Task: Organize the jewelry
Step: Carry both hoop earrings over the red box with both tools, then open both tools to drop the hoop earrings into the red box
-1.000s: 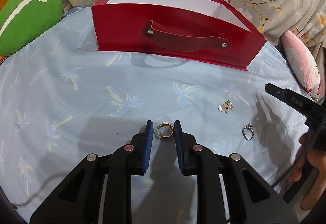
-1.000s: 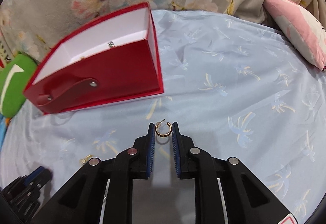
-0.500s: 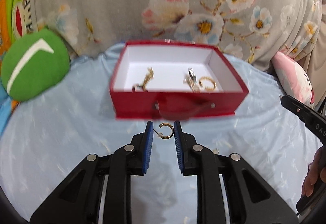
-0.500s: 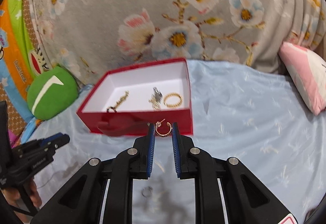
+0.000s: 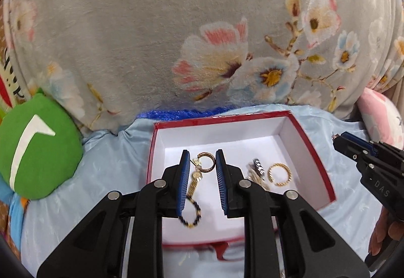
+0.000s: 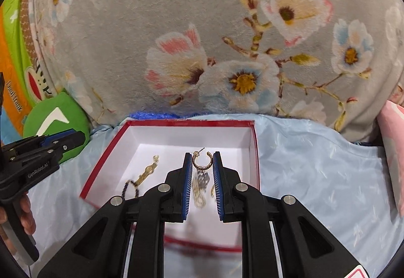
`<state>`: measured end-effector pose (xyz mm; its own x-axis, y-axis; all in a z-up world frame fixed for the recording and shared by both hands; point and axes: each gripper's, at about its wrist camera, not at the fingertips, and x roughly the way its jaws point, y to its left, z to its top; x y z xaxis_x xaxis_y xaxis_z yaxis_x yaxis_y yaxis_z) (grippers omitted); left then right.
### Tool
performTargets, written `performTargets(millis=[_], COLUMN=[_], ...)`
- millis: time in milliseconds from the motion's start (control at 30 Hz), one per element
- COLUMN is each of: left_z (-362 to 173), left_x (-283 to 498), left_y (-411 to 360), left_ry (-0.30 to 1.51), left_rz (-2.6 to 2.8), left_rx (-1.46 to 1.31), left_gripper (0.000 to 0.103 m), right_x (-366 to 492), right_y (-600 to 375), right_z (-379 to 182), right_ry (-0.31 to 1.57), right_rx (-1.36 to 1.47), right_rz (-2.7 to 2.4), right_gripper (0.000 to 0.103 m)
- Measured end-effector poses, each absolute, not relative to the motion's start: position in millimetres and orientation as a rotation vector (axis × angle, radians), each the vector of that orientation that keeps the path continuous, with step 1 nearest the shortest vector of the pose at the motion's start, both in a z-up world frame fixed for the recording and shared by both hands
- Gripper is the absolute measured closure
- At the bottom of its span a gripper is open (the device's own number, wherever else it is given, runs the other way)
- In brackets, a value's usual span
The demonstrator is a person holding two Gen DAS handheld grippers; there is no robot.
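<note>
My left gripper (image 5: 202, 160) is shut on a gold hoop earring (image 5: 206, 162), held above the open red box (image 5: 313, 159) with a white inside. Below it in the box lie a gold and dark chain (image 5: 193, 192), a gold ring (image 5: 279, 174) and a silvery piece (image 5: 258, 166). My right gripper (image 6: 201, 160) is shut on a second gold hoop earring (image 6: 202, 161), also over the red box (image 6: 106, 164). The chain (image 6: 141, 177) lies at the box's left in that view. Each gripper shows at the edge of the other's view: the right gripper (image 5: 337, 142), the left gripper (image 6: 75, 137).
The box sits on a light blue sheet (image 6: 315, 177). Behind it rises a grey floral blanket (image 5: 202, 38). A green cushion (image 5: 35, 149) lies at the left and a pink pillow (image 5: 383, 113) at the right. A person's hand (image 5: 383, 235) holds the right gripper's handle.
Both grippers rose from the sheet with their earrings and moved forward over the red box. The box's inside came into view and now lies right below the fingers.
</note>
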<state>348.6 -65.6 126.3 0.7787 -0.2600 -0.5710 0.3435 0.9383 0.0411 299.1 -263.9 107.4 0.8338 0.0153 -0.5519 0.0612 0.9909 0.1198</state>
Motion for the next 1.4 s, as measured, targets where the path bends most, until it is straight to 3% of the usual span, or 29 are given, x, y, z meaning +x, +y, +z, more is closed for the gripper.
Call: performTargets(millis=[333,900,967,1033,1400], left_z=[88,33,29,27,26], left_x=[436,484,490,494,498], left_y=[-95,-105,-100,-92,-79], left_ry=[0.685,0.756,0.792,0.818,0.829], left_rz=[-0.277,-0.212,-0.206,-0.200,-0.188], left_rx=[0.165,0.164,0.128,0.081,0.006], left_gripper=[0.083,0.082,0.079,0.064,0.063], right_x=[383,431,431,431,429], right_y=[-255,-259,-257,-257,-259], right_z=[74,14,13,14,18], right_ry=[0.677,0.807,0.813,0.808,0.792], right_rx=[0.128,0.129,0.121,0.118,0.122], right_rz=[-0.025,-0.048,-0.046,-0.046,-0.054], right_gripper=[0.088,0.087,0.087,0.087,0.084])
